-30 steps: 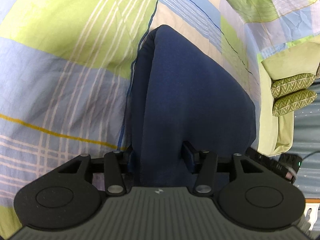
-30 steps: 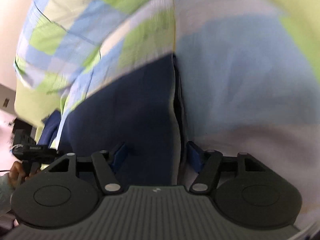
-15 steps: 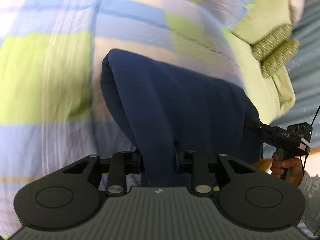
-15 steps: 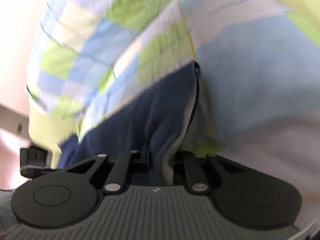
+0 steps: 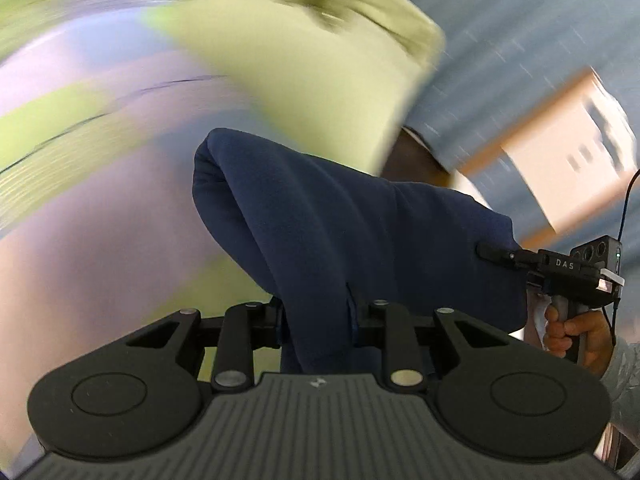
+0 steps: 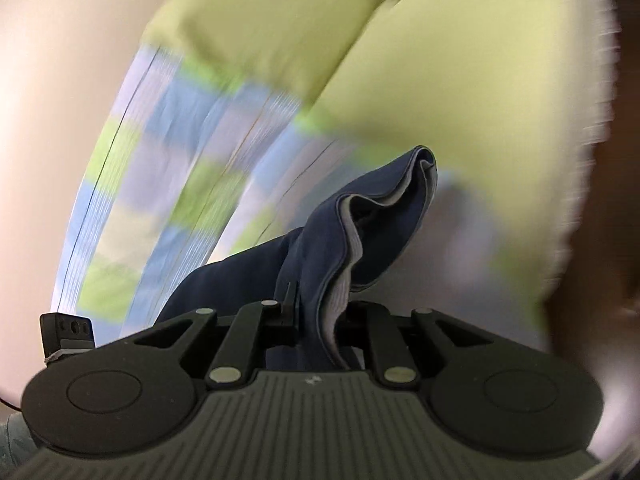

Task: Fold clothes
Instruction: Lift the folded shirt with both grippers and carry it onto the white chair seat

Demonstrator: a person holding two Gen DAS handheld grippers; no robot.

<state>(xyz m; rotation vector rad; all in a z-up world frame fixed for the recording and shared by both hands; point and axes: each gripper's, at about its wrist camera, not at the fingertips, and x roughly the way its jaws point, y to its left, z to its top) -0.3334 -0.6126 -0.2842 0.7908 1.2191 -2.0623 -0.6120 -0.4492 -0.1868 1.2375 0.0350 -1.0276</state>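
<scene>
A folded navy blue garment (image 5: pixel 340 224) hangs lifted above the checked bedspread (image 5: pixel 100 160). My left gripper (image 5: pixel 318 316) is shut on one thick end of it, the cloth bunched between the jaws. In the left wrist view the right gripper (image 5: pixel 496 254) pinches the garment's far corner, a hand on its handle. In the right wrist view my right gripper (image 6: pixel 318 312) is shut on the navy garment (image 6: pixel 384 220), whose grey inner lining shows along the folded edge. The left gripper's camera block (image 6: pixel 68 330) sits at the lower left there.
The background is smeared by motion. Green pillows (image 5: pixel 320 0) lie at the head of the bed, a wooden cabinet (image 5: pixel 560 148) stands by a blue curtain (image 5: pixel 520 20). In the right wrist view a pale green sheet (image 6: pixel 440 80) and a cream wall (image 6: pixel 60 60) appear.
Both grippers shut on the navy garment, which lay flat on the bed, and lifted it. Both views swung toward the pillows and bed edge, and the cloth now hangs between the grippers.
</scene>
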